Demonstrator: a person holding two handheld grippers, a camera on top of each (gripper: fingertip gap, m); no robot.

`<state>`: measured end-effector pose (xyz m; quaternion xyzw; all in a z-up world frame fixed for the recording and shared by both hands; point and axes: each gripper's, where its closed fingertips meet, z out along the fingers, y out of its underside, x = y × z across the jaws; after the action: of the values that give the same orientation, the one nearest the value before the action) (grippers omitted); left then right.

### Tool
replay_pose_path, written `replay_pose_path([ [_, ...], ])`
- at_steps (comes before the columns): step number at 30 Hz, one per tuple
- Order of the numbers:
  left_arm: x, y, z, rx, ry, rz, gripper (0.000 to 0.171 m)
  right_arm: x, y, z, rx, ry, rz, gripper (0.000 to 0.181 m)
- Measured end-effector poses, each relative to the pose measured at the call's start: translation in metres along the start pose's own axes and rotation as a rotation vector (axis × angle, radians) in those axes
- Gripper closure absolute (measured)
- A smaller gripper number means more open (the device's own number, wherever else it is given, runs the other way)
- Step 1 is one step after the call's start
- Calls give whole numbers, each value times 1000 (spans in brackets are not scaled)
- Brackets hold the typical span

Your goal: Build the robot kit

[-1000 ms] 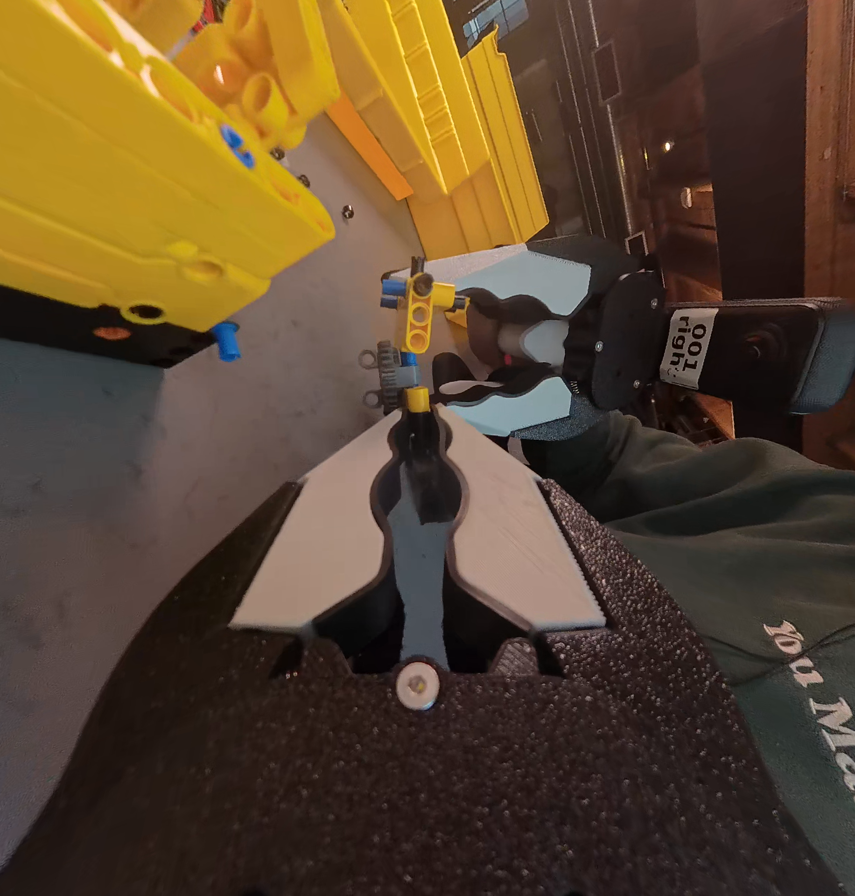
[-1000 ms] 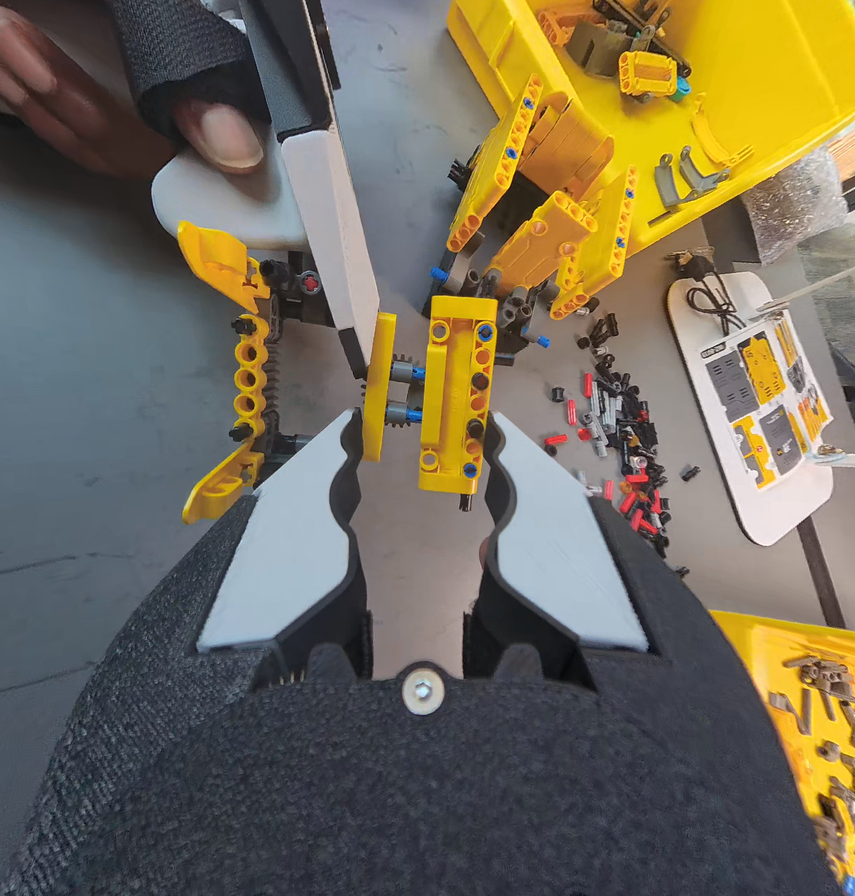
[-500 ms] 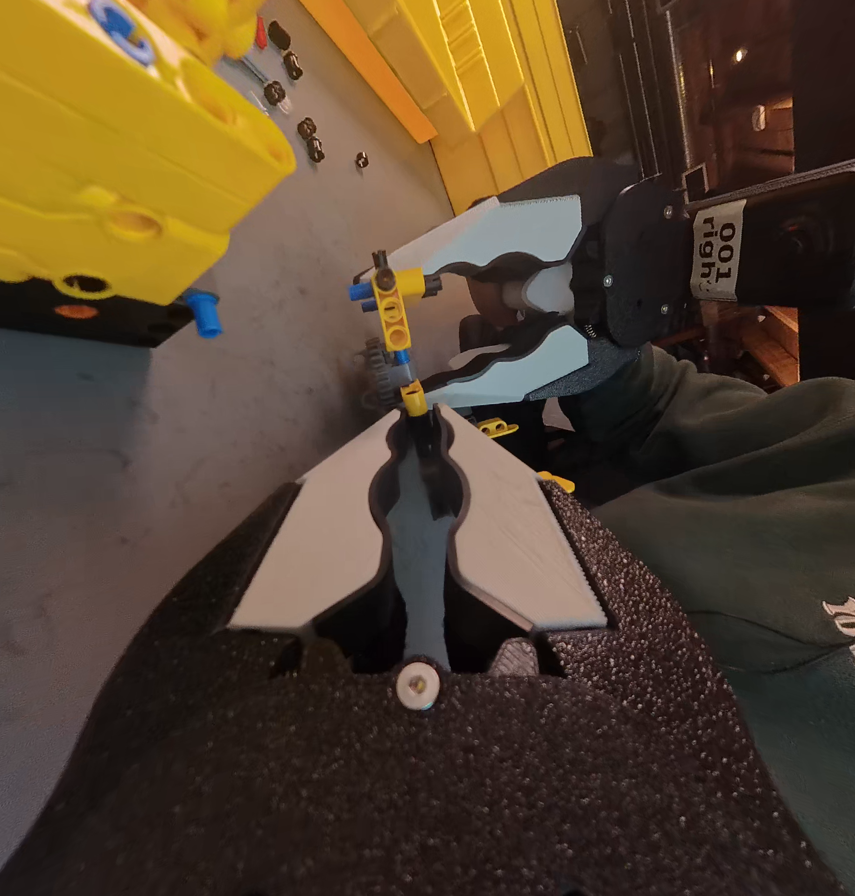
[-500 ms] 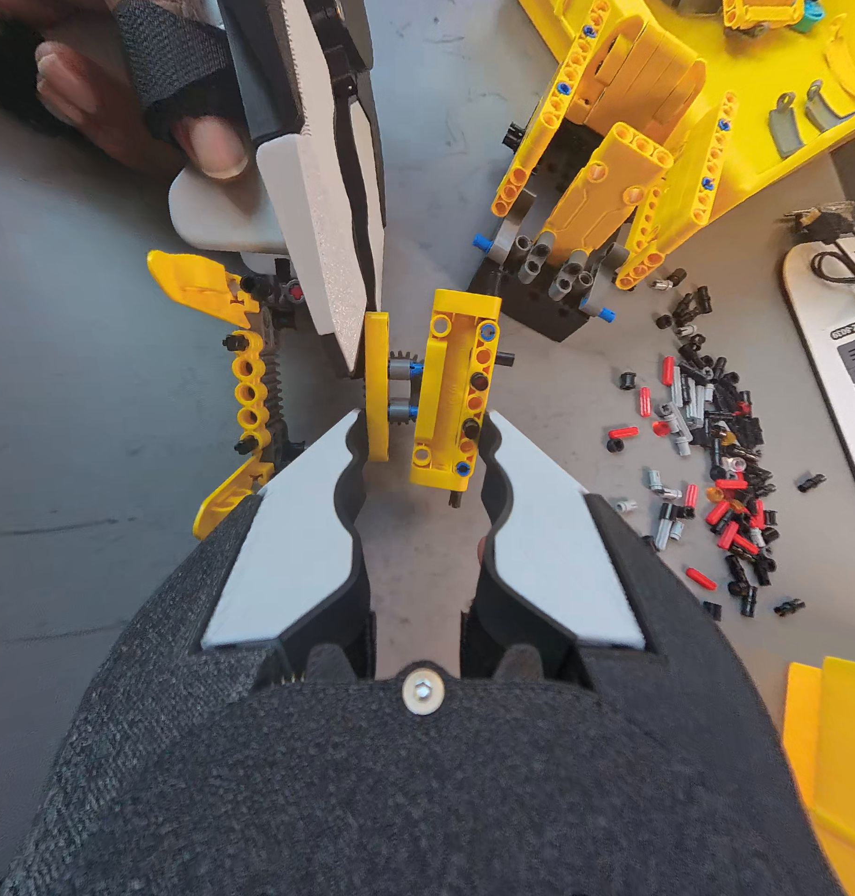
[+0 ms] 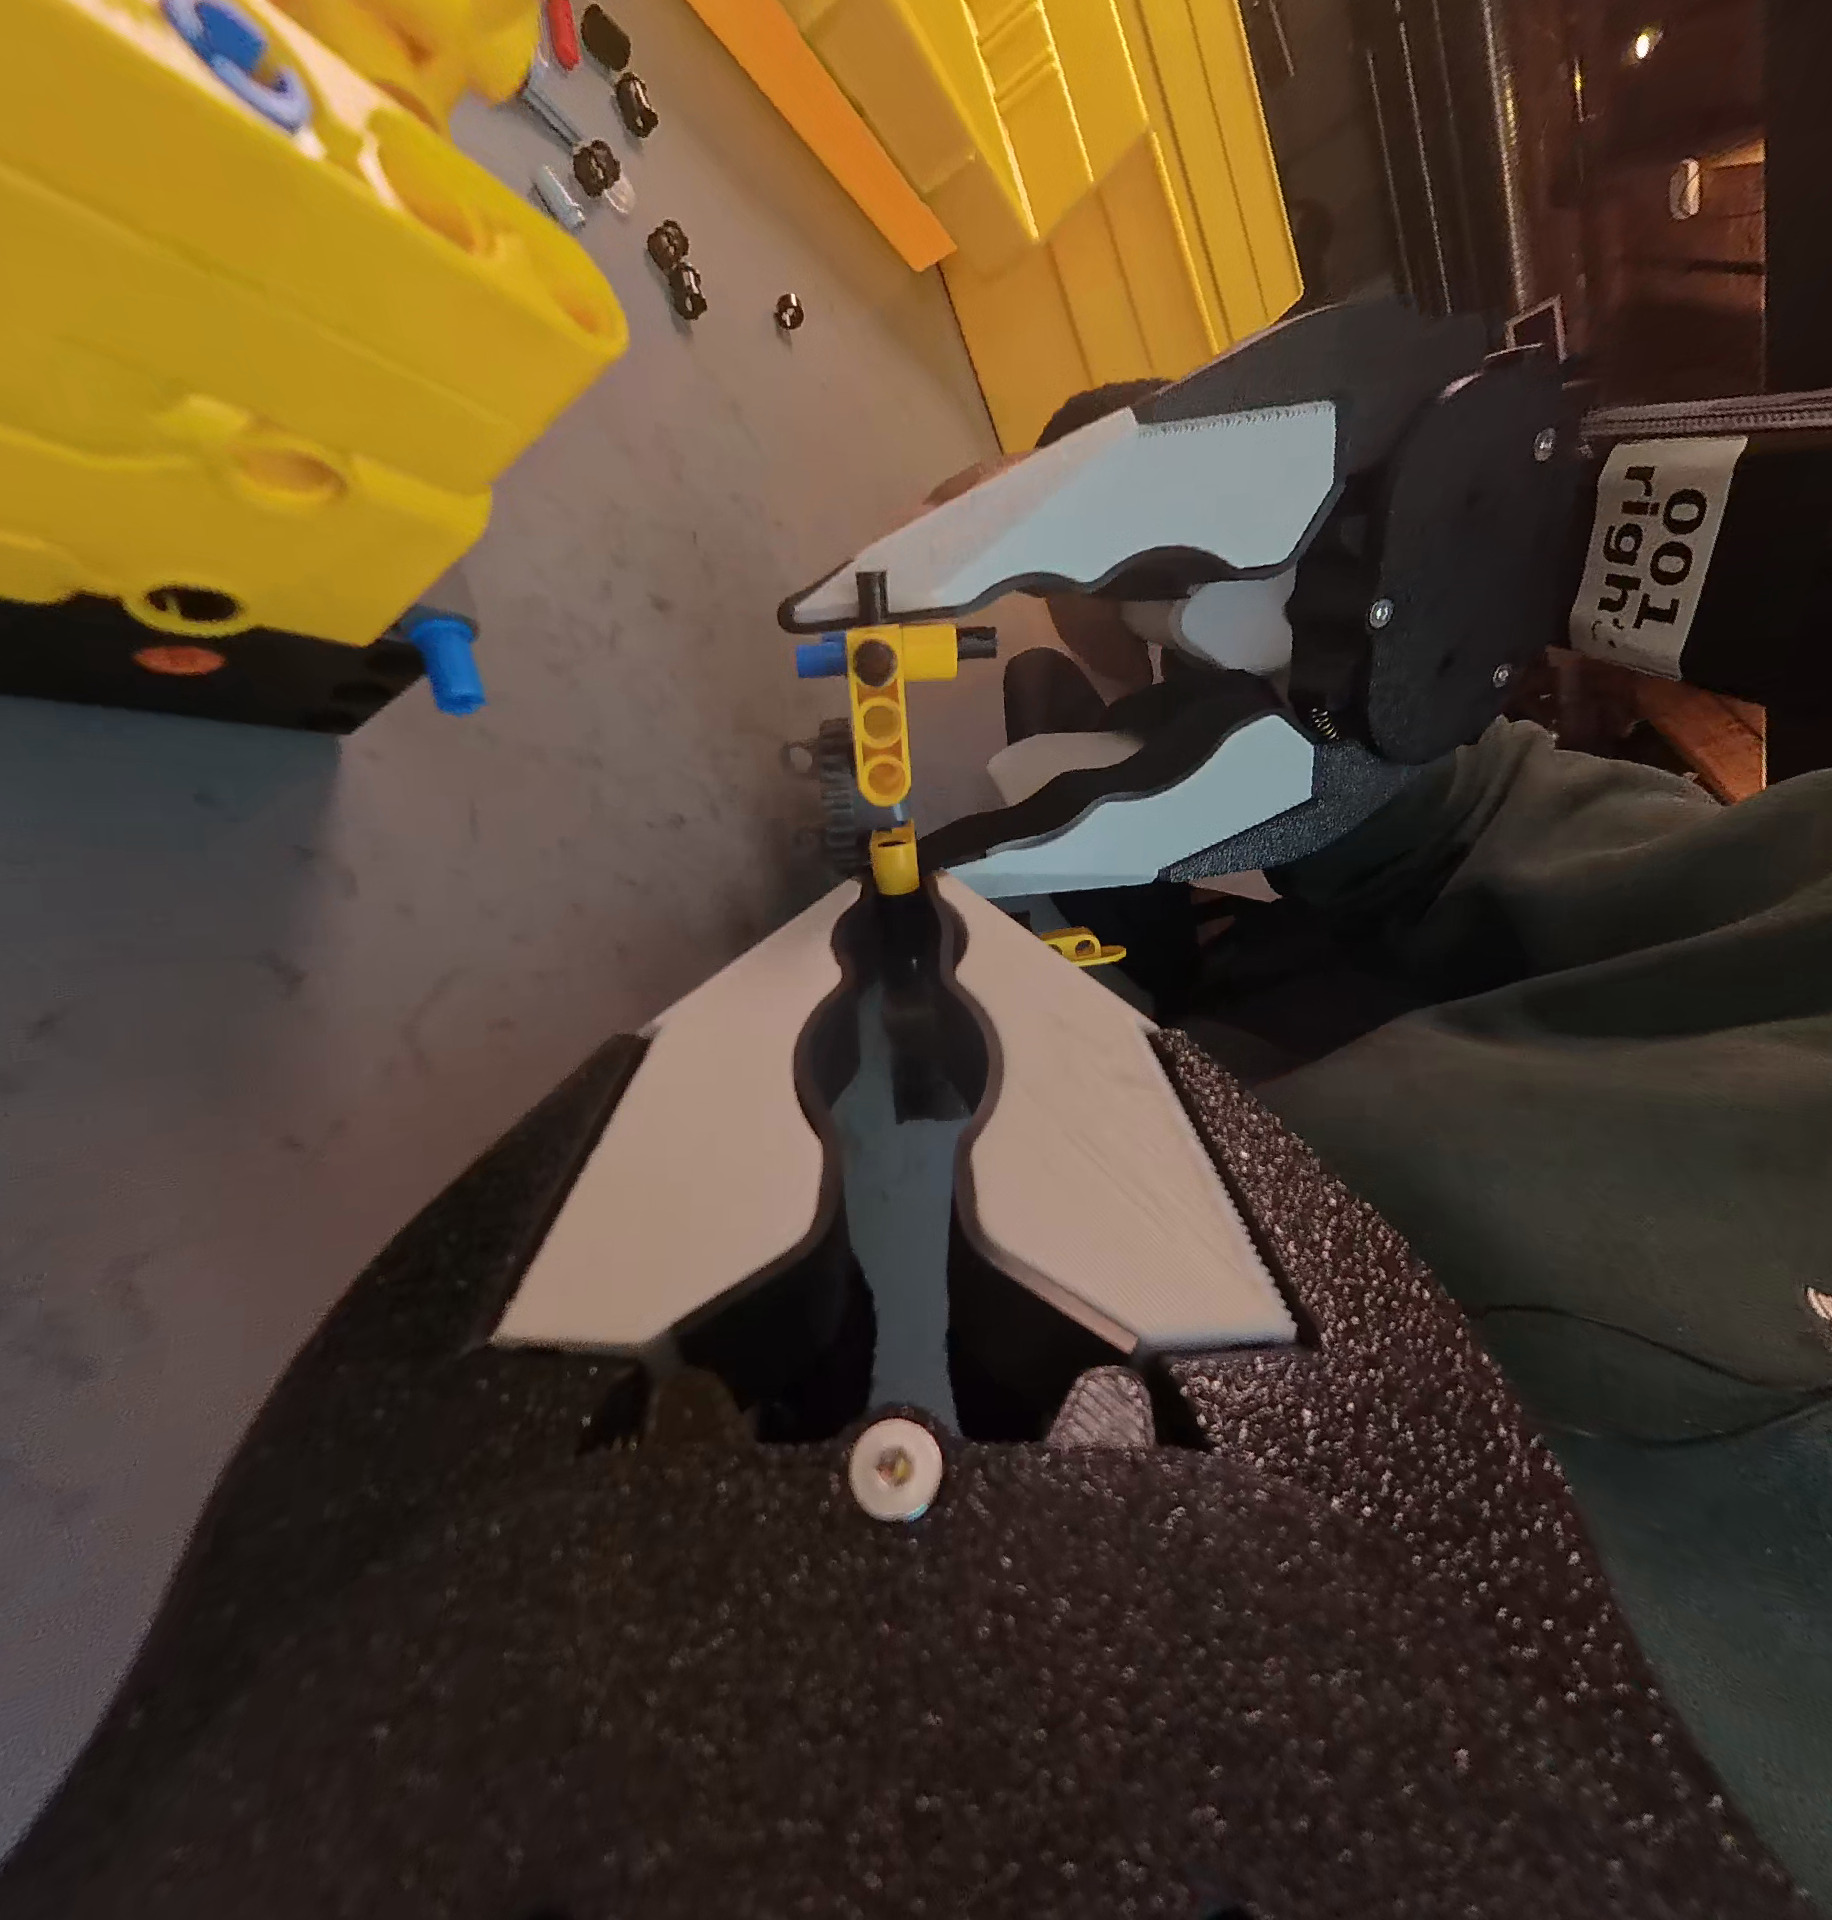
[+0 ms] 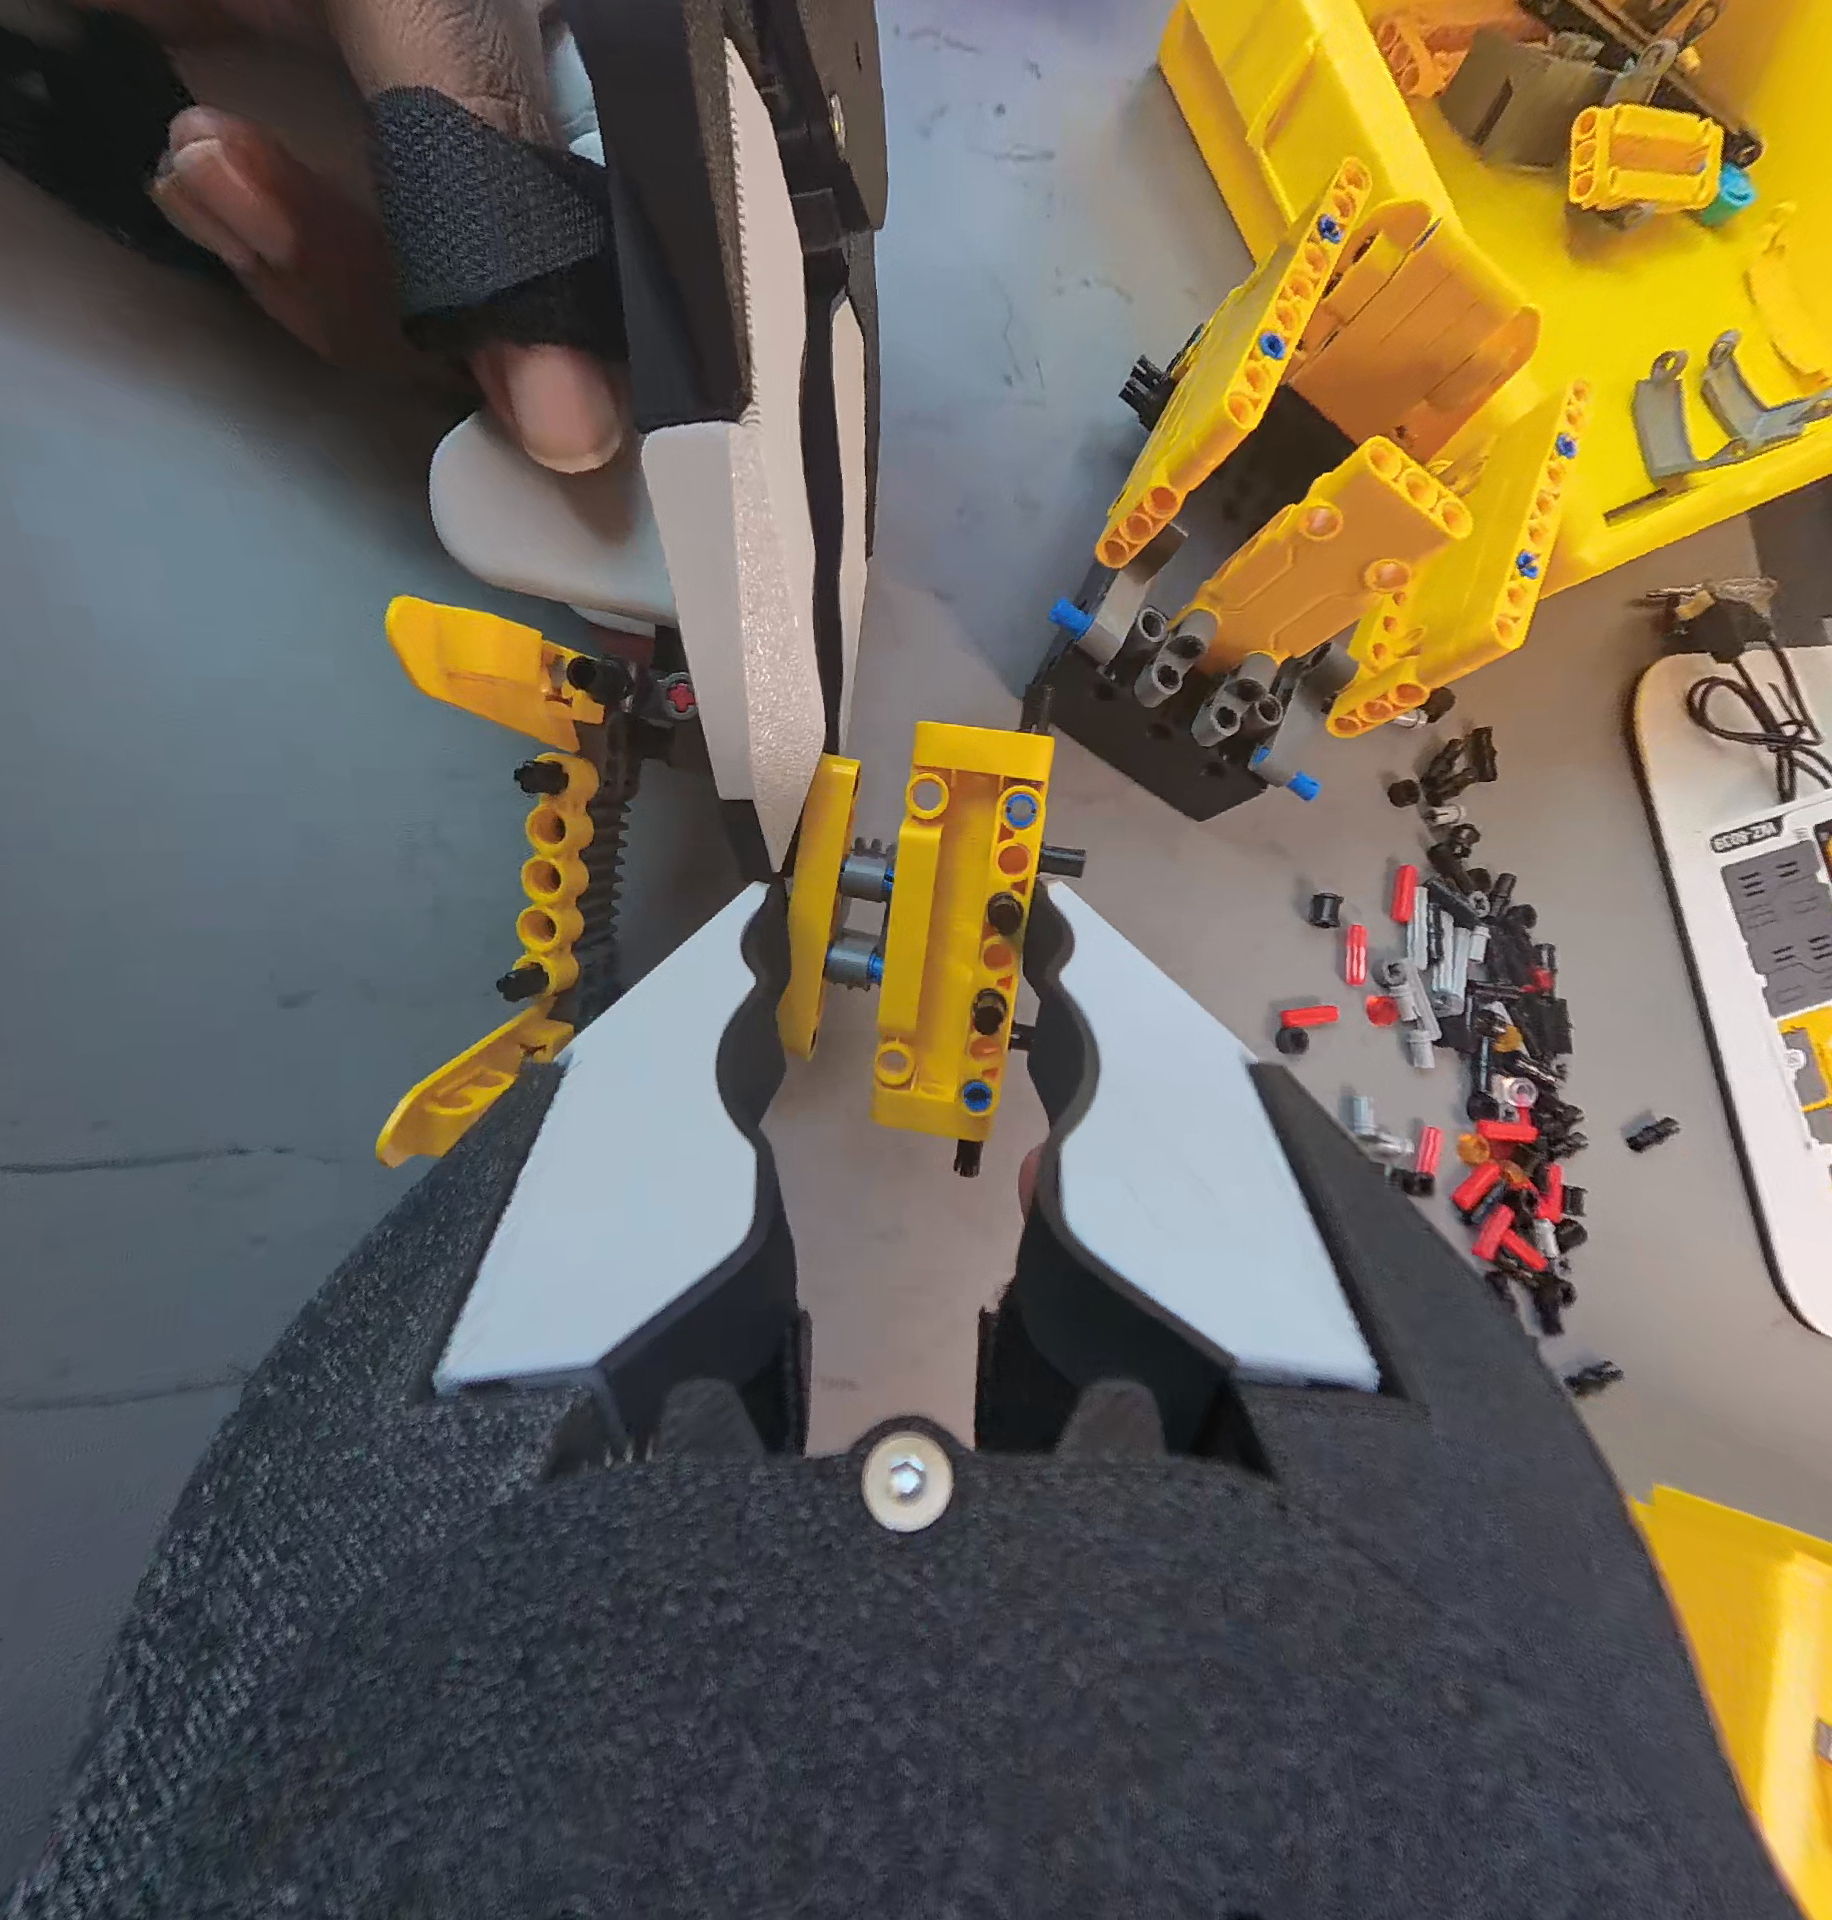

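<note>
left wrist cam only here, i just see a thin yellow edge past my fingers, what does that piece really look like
observer: In the right wrist view the yellow assembly is two parts: a thin yellow plate joined by grey and blue pins to a wider yellow panel with a row of holes and black pins.
operator: which part am i holding
observer: The left gripper meets it at the thin plate's edge. The panel faces away from you.
operator: anything lying behind my gripper
observer: Yes, a second build lies on the grey table: a yellow holed beam on a black toothed rack, with yellow curved panels at both ends.
</note>
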<state>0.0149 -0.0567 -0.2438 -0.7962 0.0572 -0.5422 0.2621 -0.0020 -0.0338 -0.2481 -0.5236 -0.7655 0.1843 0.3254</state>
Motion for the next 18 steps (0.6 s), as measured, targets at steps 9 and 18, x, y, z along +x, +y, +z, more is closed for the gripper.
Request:
replay_pose_path([
  [9,0,-5,-3,29,10,-8,165,2,0,0,68,42,147,138],
  [18,1,-9,-7,69,12,-10,166,6,-2,-1,29,118,40,141],
])
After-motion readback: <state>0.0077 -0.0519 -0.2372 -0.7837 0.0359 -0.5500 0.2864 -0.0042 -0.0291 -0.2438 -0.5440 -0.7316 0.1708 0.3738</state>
